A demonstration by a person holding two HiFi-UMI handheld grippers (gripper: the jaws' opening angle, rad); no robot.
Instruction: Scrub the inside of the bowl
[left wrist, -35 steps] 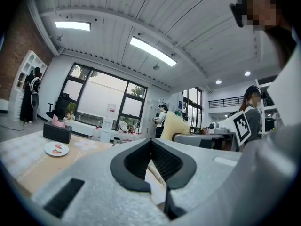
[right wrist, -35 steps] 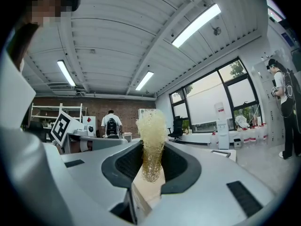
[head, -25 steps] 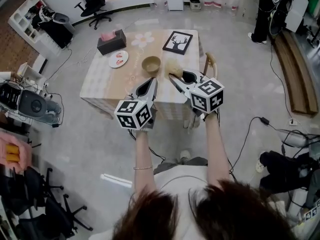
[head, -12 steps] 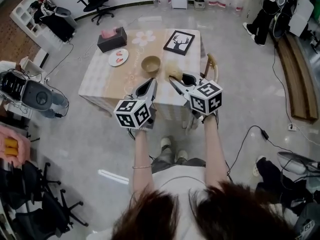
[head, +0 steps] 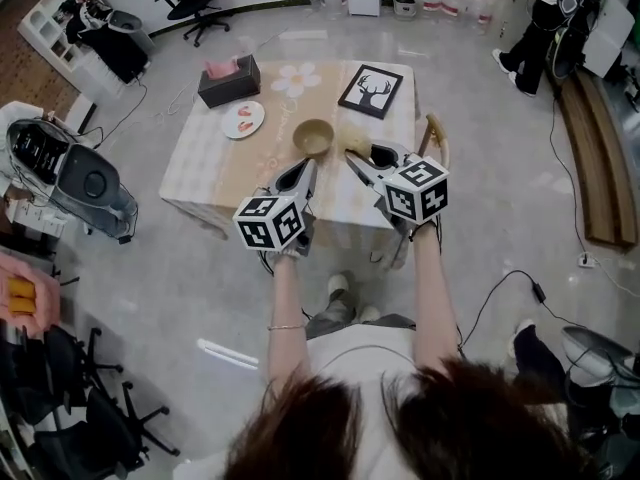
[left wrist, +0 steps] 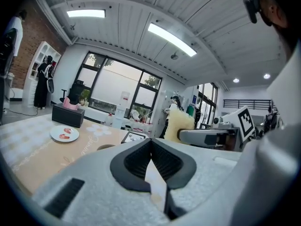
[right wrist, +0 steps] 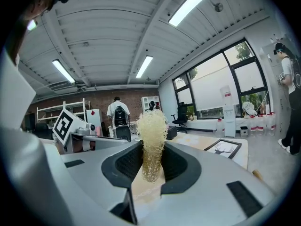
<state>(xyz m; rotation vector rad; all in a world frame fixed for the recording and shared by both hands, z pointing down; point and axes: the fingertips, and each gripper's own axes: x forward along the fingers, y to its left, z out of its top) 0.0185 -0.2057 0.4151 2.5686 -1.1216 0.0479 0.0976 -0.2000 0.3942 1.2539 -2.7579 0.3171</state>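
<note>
A tan bowl (head: 313, 136) stands upright near the front edge of the cloth-covered table (head: 215, 168); its rim (left wrist: 106, 146) just shows in the left gripper view. My left gripper (head: 308, 166) is shut and holds nothing, its tips (left wrist: 151, 142) short of the bowl on the near side. My right gripper (head: 352, 156) is shut on a pale yellow fibrous scrubber (right wrist: 151, 140), which sticks up from between the jaws (right wrist: 151, 168). In the head view the scrubber (head: 351, 141) hangs just right of the bowl, apart from it.
On the table are a white plate with red food (head: 242, 119), a dark tissue box (head: 228, 80) and a framed deer picture (head: 377, 91). A wooden chair back (head: 437, 131) stands at the table's right. A grey machine (head: 70, 178) sits left; a person (head: 548, 28) stands far right.
Both grippers have come closer to the table together, so the bowl now lies nearer their tips. Neither gripper's jaws have changed, and the scrubber stays in the right one.
</note>
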